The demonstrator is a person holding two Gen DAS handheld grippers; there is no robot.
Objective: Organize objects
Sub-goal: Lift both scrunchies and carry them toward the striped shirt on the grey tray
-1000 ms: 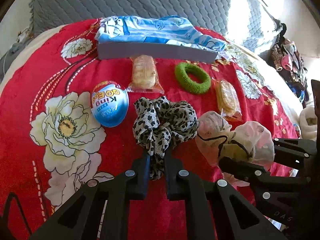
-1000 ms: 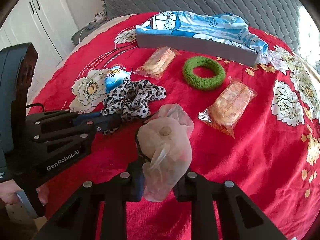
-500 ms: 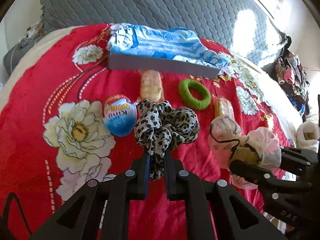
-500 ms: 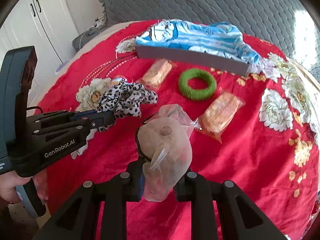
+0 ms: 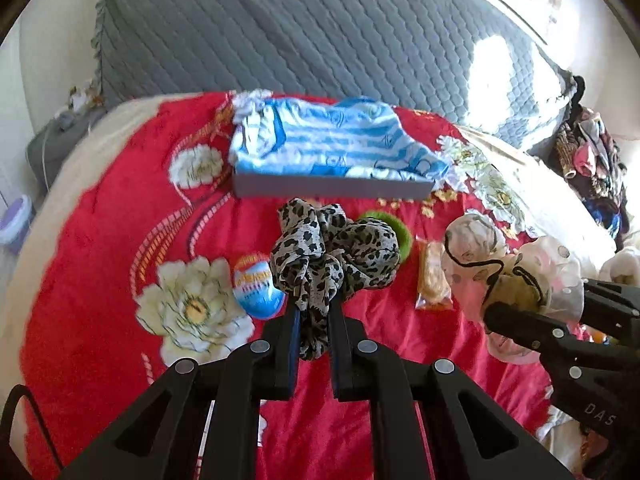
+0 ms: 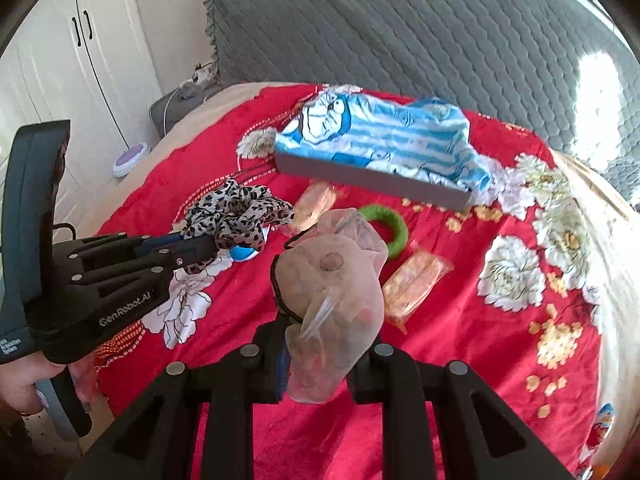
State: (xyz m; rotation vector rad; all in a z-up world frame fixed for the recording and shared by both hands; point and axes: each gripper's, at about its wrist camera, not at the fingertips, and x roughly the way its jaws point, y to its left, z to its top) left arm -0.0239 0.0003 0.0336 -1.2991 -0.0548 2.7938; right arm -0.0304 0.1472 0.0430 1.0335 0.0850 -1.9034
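Right wrist view alone shows hand (image 6: 24, 380), left claw (image 5: 314, 316) clamping leopard scrunchie (image 5: 332, 252), right claw (image 6: 320, 344) pinching pink scrunchie (image 6: 332, 280)

So much colour here: the bedspread (image 6: 460, 320) is bright red with big white-and-yellow flowers, and the quilted headboard (image 5: 280, 32) is plain grey. The scrunchie (image 5: 332, 256) is cream with black leopard spots, the other scrunchie (image 6: 332, 292) a sheer pale pink. The hair ring (image 6: 390, 230) is fuzzy green, the egg (image 5: 256, 288) blue, and the cloth (image 6: 384, 136) blue-and-white striped on a grey box (image 6: 372, 178).
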